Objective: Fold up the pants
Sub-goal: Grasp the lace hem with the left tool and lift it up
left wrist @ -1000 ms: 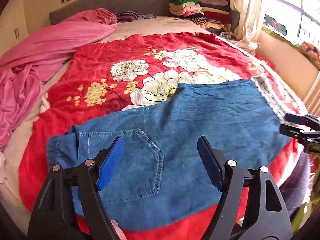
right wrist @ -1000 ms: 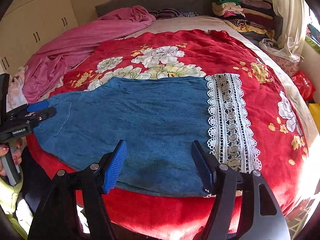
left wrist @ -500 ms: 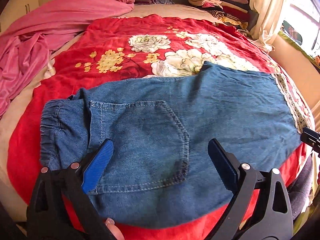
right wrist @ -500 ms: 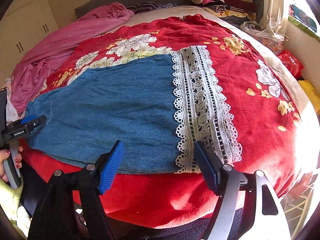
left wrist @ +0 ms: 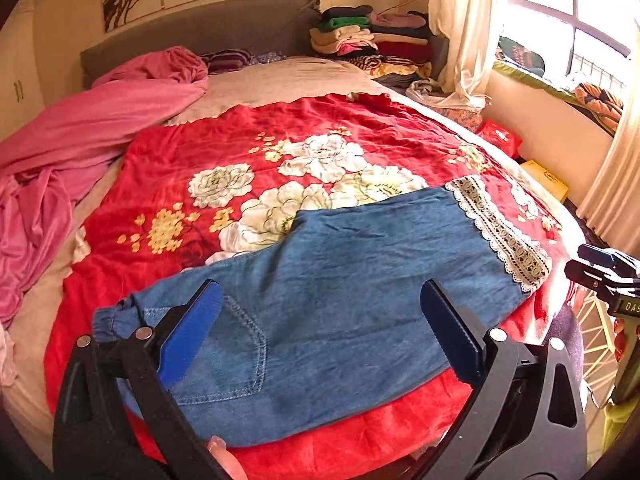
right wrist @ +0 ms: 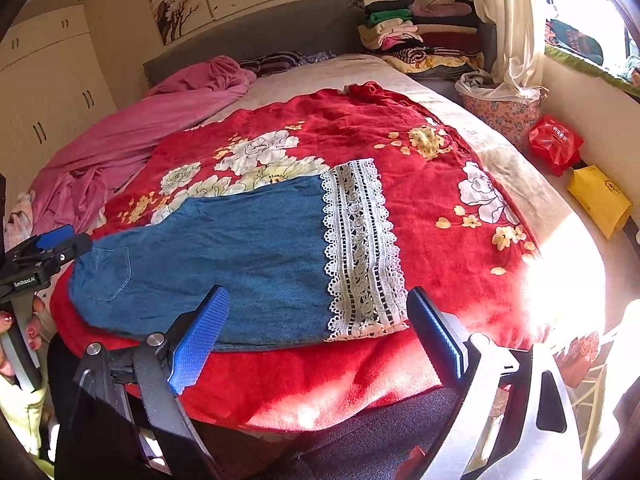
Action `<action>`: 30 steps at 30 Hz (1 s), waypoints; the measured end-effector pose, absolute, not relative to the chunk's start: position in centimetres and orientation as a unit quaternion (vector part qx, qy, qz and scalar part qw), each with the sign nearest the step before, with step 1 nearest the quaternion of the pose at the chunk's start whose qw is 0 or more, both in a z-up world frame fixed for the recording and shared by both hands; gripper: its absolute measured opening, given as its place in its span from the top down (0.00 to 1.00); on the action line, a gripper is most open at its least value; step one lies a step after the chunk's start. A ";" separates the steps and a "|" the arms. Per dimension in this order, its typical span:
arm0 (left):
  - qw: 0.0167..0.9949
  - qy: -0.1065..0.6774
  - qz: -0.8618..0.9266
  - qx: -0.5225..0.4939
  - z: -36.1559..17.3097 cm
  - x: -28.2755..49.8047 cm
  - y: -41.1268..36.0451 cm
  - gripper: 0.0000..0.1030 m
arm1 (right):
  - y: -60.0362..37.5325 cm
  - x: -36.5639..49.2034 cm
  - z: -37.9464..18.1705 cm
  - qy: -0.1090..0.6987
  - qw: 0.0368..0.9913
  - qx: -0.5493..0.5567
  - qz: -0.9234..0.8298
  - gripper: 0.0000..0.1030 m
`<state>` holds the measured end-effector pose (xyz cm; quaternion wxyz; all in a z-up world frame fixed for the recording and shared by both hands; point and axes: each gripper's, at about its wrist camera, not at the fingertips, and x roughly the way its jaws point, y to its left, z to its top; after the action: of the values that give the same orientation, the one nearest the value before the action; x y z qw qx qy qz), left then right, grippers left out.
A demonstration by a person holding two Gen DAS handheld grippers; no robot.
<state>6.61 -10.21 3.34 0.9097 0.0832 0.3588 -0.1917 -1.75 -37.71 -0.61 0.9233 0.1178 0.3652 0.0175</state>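
Both grippers (left wrist: pixel 316 332) (right wrist: pixel 316 334) lifted back; pants (left wrist: pixel 340 304) flat.

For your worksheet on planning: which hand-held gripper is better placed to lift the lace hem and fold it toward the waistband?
Right hand-held gripper: open, directly before the lace hem; the left faces the pocket end.

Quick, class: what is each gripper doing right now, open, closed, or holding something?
Left gripper: open, holding nothing, above the waist end of the denim pants.
Right gripper: open, holding nothing, near the lace hem.
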 end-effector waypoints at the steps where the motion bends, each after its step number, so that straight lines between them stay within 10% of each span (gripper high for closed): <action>1: 0.908 0.357 -0.199 0.087 3.6 7.0 -11.0 0.09 | -38.1 -1.8 -0.6 0.364 0.923 0.121 0.014 0.12; 21: 0.797 0.455 -0.351 0.185 -2.4 21.6 -32.8 0.09 | -41.9 2.6 -7.1 0.408 0.882 0.234 0.029 0.12; 25: 0.776 0.484 -0.376 0.149 -4.5 24.3 -33.4 0.09 | -41.5 3.3 -8.9 0.423 0.871 0.246 0.045 0.36; 30: 0.726 0.522 -0.440 0.084 -6.5 25.9 -33.1 0.32 | -41.9 2.5 -7.9 0.389 0.883 0.252 0.076 0.50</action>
<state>25.85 -33.10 -6.50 0.7262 0.0838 0.5219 -0.4396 2.49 -41.94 -7.94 0.8829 0.2520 0.3890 0.0757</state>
